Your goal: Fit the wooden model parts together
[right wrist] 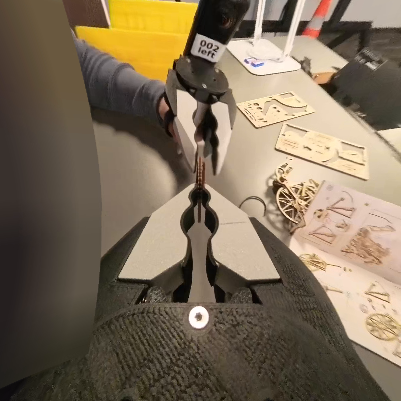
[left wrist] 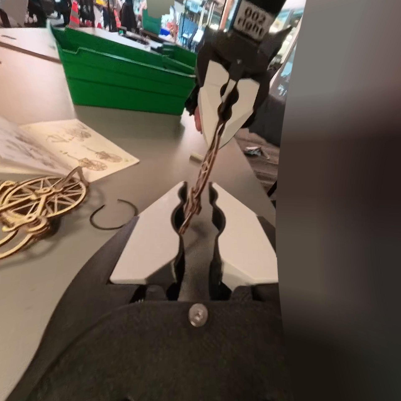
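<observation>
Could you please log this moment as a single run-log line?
right gripper: shut on thin latticed wooden strip | left gripper: open around strip's other end | wooden spoked-wheel model: on grey table, untouched

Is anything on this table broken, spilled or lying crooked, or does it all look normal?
Nothing looks broken or spilled. The half-built wooden wheel model lies tipped on its side on the table, partly over the instruction booklet. A thin dark open ring lies loose beside it. Both grippers, left and right, share one slim wooden strip.
</observation>
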